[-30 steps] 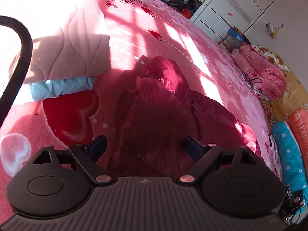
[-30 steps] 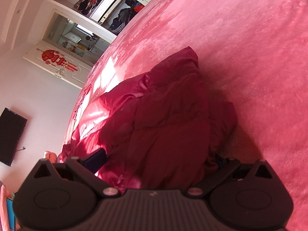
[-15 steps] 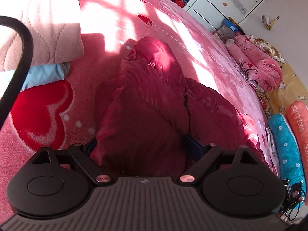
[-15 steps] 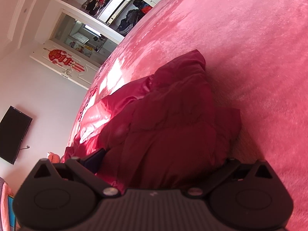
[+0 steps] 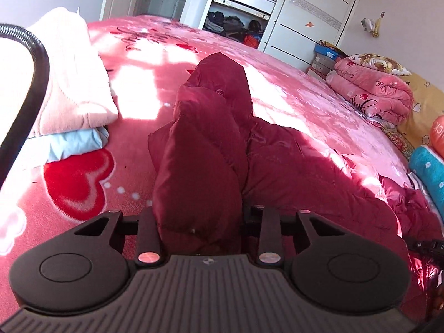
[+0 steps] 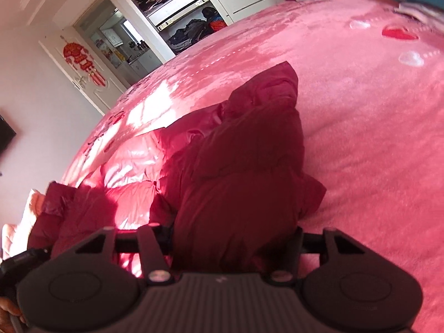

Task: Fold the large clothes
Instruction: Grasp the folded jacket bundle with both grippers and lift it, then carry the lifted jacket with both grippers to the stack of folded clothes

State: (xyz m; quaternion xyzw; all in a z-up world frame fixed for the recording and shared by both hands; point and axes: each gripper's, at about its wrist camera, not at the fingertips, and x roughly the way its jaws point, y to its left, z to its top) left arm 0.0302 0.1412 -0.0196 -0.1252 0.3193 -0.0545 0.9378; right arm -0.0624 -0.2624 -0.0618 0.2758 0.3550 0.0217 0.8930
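A dark red puffer jacket (image 5: pixel 291 163) lies crumpled on the pink bed cover (image 5: pixel 155 88). My left gripper (image 5: pixel 201 222) is shut on a thick fold of the jacket, a sleeve-like part (image 5: pixel 199 149) that rises lifted ahead of it. In the right wrist view the same jacket (image 6: pixel 244 161) fills the middle. My right gripper (image 6: pixel 233 238) is shut on another bunched part of it, lifted off the bed cover (image 6: pixel 374 116). The fingertips of both grippers are hidden by the fabric.
A pile of folded clothes, pink (image 5: pixel 66 83) over light blue (image 5: pixel 72 144), lies at the left. Rolled pink quilts (image 5: pixel 371 91) and pillows (image 5: pixel 427 169) line the right edge. An open white wardrobe (image 5: pixel 241 14) and a door (image 6: pixel 83 55) stand beyond the bed.
Both grippers went from open around the jacket to shut on its folds. Both have lifted, tilting the views up and raising the gripped fabric.
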